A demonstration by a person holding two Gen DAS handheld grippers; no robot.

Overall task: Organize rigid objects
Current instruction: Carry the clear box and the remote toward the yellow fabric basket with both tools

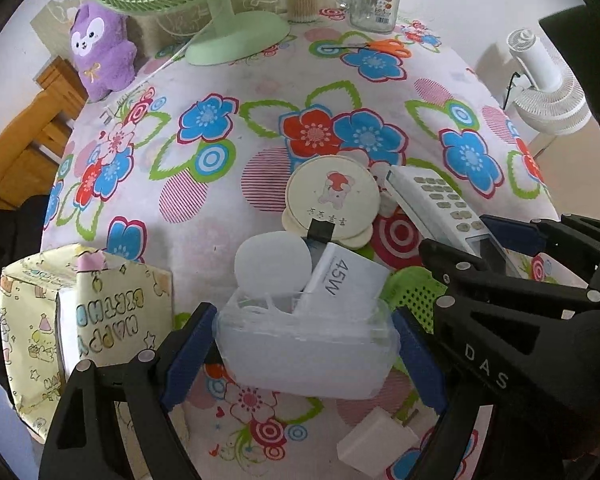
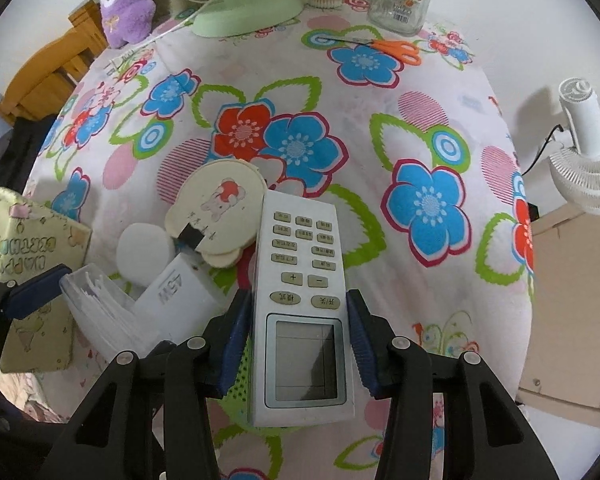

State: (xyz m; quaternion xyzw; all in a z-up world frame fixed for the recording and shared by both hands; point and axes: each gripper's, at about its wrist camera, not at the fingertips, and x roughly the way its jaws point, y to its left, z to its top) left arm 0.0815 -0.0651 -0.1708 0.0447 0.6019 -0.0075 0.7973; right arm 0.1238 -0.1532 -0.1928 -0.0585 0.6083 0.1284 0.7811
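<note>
Right gripper clamped on the white rectangular plastic remote at its screen end, buttons toward 12 o'clock, likely for stowing. Left gripper pads pressed on the translucent plastic box, probably steadying it; green perforated basket at its 3 o'clock.

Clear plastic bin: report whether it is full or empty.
Partly filled: the clear plastic bin holds a 45W box, a white round pad and white slips.

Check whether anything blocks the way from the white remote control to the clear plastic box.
The right gripper is shut on the white remote control. The clear plastic box, between the left gripper's fingers, already holds a white "45W" charger box and a white round disc, filling much of its opening. Nothing else visibly intervenes.
</note>
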